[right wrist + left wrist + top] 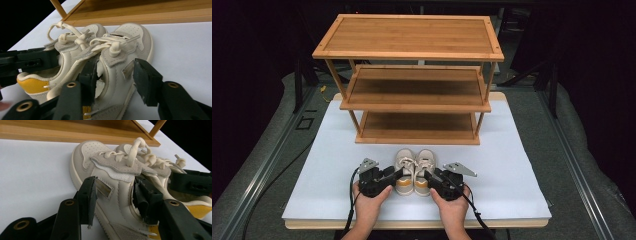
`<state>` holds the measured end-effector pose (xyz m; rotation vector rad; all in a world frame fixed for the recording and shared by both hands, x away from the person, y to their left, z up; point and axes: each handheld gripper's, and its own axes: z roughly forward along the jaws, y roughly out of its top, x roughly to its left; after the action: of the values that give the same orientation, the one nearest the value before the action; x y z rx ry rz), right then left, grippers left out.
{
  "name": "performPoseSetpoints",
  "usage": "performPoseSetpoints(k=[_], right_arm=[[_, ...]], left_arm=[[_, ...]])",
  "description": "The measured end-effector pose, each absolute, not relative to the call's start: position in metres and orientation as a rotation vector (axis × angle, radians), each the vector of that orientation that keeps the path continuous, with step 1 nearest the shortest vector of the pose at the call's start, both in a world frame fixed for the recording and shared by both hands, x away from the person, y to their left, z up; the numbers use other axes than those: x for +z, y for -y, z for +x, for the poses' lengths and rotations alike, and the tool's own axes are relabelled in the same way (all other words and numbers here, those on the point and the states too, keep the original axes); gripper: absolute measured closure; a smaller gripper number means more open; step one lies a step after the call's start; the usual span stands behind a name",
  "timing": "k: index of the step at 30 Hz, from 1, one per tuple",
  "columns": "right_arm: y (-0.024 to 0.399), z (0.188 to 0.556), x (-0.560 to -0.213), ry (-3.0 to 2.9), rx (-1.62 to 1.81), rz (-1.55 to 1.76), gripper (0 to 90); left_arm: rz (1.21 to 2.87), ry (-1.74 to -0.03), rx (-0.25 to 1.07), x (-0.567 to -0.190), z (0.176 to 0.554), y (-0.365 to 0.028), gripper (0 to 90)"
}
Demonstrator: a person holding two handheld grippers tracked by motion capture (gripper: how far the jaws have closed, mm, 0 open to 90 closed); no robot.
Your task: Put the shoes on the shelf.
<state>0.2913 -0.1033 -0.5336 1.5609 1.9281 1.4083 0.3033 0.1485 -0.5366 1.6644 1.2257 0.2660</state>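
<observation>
A pair of small cream shoes with yellow heels stands side by side on the white board, toes toward the rack. My left gripper [397, 174] [115, 190] straddles the outer wall of the left shoe [404, 172] [110, 177], one jaw outside and one inside the collar. It is open, with the pads not pressing. My right gripper [430, 175] [115, 72] straddles the outer wall of the right shoe [425, 171] [125, 50] the same way. It is open too, with a gap at its outer pad.
A three-tier bamboo shoe rack [412, 37] stands just beyond the shoes, its lowest shelf [417, 127] close to their toes. The white board [337, 165] lies on a wooden table, with dark floor and metal rails on both sides.
</observation>
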Motion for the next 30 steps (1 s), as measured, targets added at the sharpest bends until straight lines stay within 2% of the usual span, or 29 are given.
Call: performPoseSetpoints(k=[5, 9, 18, 30], right_arm=[[0.1019, 0.2921, -0.5354, -1.913, 1.428, 1.577, 51.9], [0.1022, 0.291, -0.5367, -1.906, 1.408, 1.559, 56.0], [0.1007, 0.289, -0.54, -1.859, 1.44, 1.565, 57.6], [0.1016, 0.2926, -0.5398, -1.871, 1.421, 1.553, 56.5]], left_arm=[[1.656, -1.233, 0.296, -0.5378, 0.3021, -0.1462, 54.9], [1.64, -1.237, 0.293, -0.5389, 0.3016, -0.1462, 55.2], [1.627, -1.239, 0.299, -0.54, 0.3012, -0.1454, 55.6], [1.631, -1.24, 0.315, -0.5413, 0.3033, -0.1437, 53.7]])
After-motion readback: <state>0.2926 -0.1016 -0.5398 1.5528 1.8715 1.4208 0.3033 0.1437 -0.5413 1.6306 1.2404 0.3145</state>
